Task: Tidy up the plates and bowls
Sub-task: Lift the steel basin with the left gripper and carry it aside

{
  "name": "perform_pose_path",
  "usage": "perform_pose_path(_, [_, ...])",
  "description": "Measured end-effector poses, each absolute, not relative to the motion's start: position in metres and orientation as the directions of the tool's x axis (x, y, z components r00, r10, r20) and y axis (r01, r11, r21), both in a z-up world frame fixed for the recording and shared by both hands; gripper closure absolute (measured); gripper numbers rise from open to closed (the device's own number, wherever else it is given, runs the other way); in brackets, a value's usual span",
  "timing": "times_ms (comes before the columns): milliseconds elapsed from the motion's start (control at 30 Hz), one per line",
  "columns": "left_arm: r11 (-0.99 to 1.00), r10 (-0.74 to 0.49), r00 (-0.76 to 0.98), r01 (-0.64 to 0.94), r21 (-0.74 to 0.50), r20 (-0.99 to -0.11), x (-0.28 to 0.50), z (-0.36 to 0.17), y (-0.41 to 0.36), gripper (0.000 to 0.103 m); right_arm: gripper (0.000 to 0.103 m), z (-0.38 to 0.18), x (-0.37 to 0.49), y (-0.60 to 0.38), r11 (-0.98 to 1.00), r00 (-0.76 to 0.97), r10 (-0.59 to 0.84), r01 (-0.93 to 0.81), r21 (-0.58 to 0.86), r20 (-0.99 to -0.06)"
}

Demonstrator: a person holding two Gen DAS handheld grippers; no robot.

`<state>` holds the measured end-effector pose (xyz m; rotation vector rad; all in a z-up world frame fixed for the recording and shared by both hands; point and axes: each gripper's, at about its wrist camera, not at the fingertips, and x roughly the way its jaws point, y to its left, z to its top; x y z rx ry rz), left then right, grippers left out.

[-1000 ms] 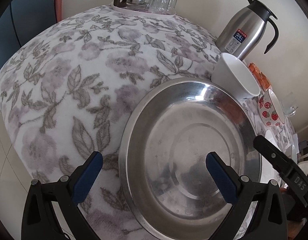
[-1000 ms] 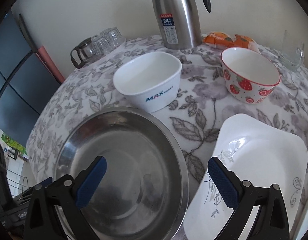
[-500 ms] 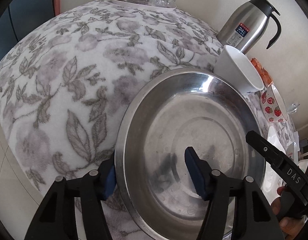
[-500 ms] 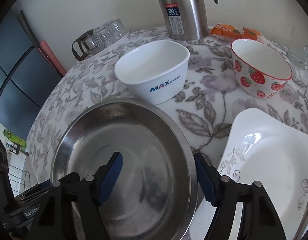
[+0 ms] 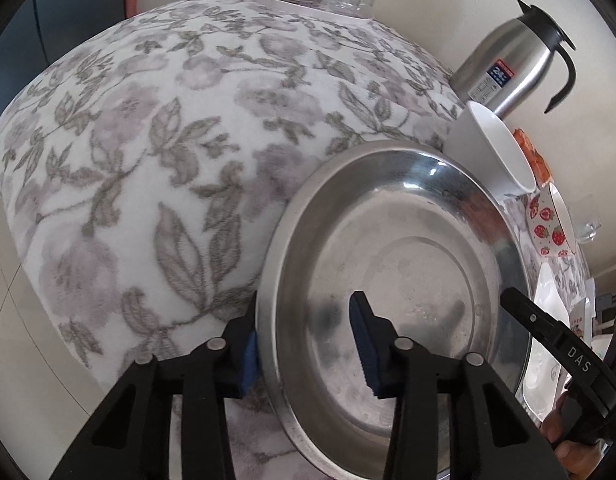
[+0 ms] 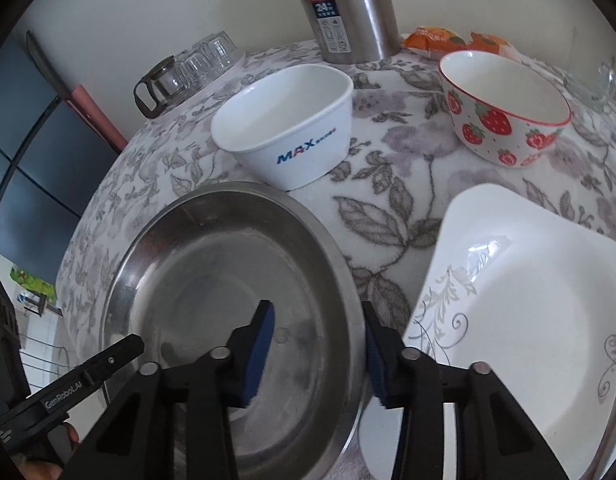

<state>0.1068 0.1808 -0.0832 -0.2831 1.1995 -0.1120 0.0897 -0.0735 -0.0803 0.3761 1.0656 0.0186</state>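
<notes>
A wide steel basin (image 5: 404,280) lies on the flowered tablecloth; it also shows in the right wrist view (image 6: 227,280). My left gripper (image 5: 303,344) is shut on its left rim, one pad outside and one inside. My right gripper (image 6: 320,356) is shut on its right rim in the same way. Behind it stands a white square MAX bowl (image 6: 291,136), also seen in the left wrist view (image 5: 496,148). A strawberry bowl (image 6: 508,120) stands at the back right. A white square plate (image 6: 528,312) lies right of the basin.
A steel thermos jug (image 6: 348,8) stands at the back by the wall. A glass pot and upturned glasses (image 6: 187,72) sit on a tray at the back left. Orange packets (image 6: 448,40) lie beside the thermos. The table edge (image 5: 47,280) falls off at the left.
Both grippers moved in over the basin's opposite rims and closed from wide open onto them.
</notes>
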Motion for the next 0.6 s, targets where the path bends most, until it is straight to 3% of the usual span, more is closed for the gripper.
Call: perform_pose_path(600, [0.962,-0.231,0.442,-0.029,-0.271,-0.867,0.083,-0.025,0.174,0.064,0.064,-0.029,0.045,-0.086,0.926,0.576,0.199,0.156,0.345,-0.793])
